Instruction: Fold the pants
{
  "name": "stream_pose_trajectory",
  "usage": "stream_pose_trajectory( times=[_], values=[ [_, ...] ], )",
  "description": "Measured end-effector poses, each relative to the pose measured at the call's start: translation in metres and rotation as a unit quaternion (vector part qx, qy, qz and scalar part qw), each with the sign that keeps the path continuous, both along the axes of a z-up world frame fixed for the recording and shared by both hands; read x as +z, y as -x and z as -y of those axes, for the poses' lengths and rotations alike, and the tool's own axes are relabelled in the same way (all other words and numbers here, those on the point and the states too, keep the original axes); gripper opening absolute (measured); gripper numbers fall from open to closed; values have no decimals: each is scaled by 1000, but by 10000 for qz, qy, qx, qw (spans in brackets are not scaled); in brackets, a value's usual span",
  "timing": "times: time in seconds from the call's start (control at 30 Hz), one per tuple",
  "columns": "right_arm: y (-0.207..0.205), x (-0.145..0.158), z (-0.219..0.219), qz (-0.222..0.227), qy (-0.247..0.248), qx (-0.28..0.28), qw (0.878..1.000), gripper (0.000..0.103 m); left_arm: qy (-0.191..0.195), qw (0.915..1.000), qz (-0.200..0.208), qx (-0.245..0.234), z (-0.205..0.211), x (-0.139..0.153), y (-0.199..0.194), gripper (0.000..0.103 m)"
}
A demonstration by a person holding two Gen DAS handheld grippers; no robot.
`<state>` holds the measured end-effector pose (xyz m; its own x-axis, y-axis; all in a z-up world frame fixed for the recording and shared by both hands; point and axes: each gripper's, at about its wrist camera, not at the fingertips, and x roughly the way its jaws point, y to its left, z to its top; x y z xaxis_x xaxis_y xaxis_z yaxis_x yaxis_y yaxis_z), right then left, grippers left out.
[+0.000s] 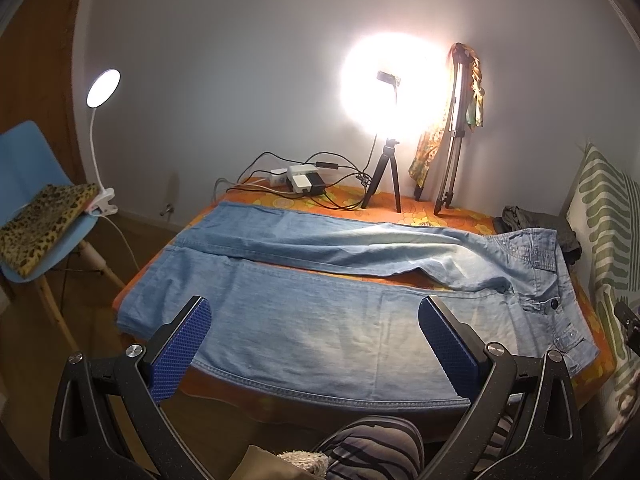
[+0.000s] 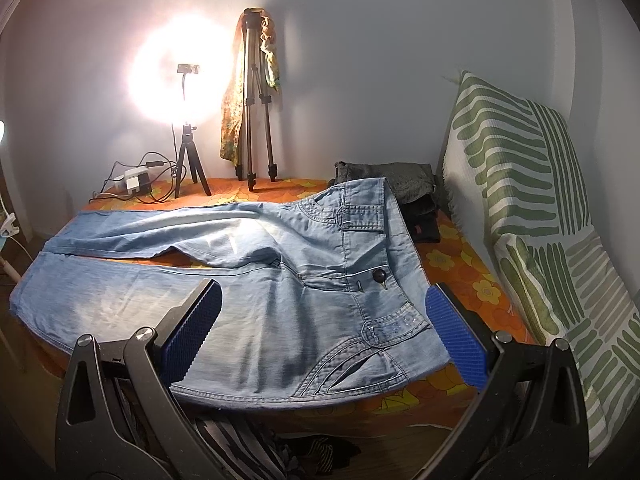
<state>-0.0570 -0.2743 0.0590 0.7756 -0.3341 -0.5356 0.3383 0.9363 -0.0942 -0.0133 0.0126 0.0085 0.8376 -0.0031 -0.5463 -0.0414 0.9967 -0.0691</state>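
a: where are the pants (image 1: 328, 320) right now?

b: laid flat on the desk (image 2: 460, 256) with the orange flowered cover, legs running out to my left, waistband to my right. the near leg lies along the front edge; the far leg is creased and skewed, with a wedge of orange showing between the two.

a: and your fingers?

b: both pairs are spread wide and hold nothing. my left gripper (image 1: 314, 344) hovers over the near leg, my right gripper (image 2: 324, 328) over the hip and pocket by the waistband (image 2: 384, 236). i can't tell if either touches cloth.

a: what could go wrong?

b: i'd guess the first fold brings one leg over the other. the far leg is already rumpled, so folding onto it would trap the crease. the near seam hangs at the desk's front edge; a one-sided pull might drag the whole pair off. and the cables (image 1: 280, 168) and small tripod (image 1: 386, 176) stand just behind the far leg, so a swept hem could snag them.

a: what does each view give you alone?

b: left shows the cuffs, the blue chair (image 1: 28, 184) and clip lamp (image 1: 103, 88). right shows the button (image 2: 379, 277), pocket stitching, and the dark folded clothes (image 2: 404, 184) touching the waistband corner.
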Motion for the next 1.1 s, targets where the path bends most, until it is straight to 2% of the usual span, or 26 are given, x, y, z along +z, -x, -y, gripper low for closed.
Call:
stream_pose_trajectory(
  times=[1.1],
  values=[
    [3, -1, -4, -11, 31, 31, 10000, 103, -11, 10000, -6, 25, -5, -1, 3, 103]
  ],
)
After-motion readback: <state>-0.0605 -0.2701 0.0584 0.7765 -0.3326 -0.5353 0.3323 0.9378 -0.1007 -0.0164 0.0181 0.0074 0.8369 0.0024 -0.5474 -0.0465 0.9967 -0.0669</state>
